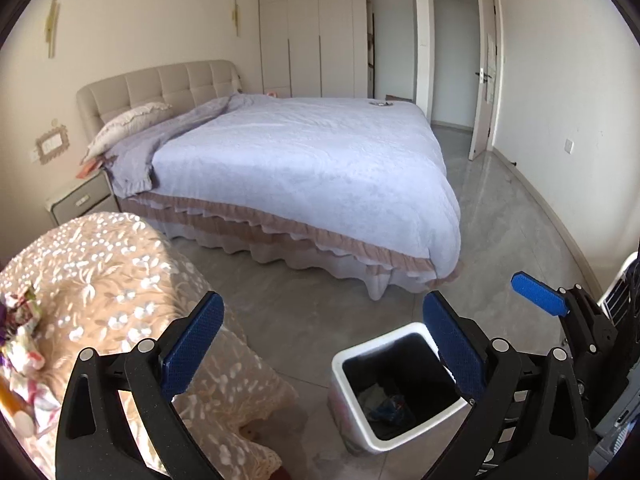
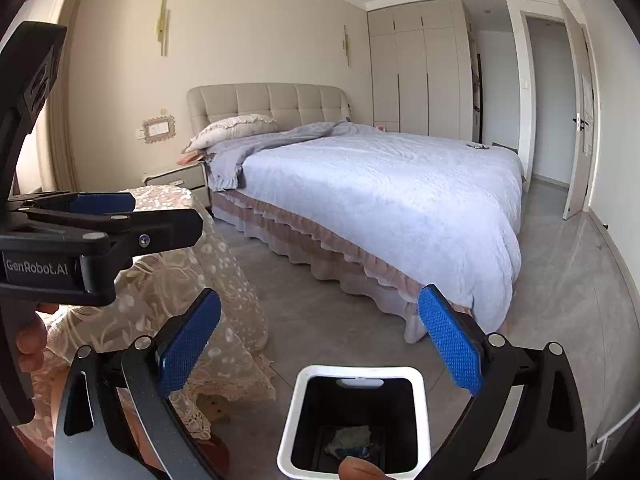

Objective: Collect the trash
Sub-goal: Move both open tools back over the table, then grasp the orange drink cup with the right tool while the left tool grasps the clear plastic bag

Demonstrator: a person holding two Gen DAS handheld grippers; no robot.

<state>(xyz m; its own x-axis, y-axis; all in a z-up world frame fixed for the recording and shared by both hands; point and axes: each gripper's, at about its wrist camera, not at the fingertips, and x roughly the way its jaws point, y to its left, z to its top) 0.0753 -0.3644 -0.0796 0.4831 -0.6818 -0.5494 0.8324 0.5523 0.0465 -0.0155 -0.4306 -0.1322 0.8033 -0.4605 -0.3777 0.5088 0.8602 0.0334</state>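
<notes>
One white, square-mouthed plastic trash bin (image 2: 352, 420) with a black liner is standing on the grey tiled floor (image 1: 320, 320), just beside the lace-draped table (image 1: 120, 280) and near the foot corner of the bed. Inside it, at the bottom, a few crumpled scraps of trash (image 2: 354, 440) are lying together: a pale wad and something blue, too small to tell apart further. Two grippers are hanging over the bin. The left gripper (image 1: 320, 350) is standing with its blue-padded jaws spread wide and nothing between them, one pad lying across the bin's rim in its own view. The right gripper (image 2: 318, 342) is likewise gaping wide and empty, the bin's mouth lying below and between its fingers. In the right wrist view, a person's fingers (image 2: 30, 340) are showing at the left edge under the other gripper's black body. Beyond, one large bed with a pale lilac quilt (image 1: 304, 160), one frilled pillow (image 1: 128, 120) and one tufted beige headboard (image 2: 276, 106) is filling the room.
</notes>
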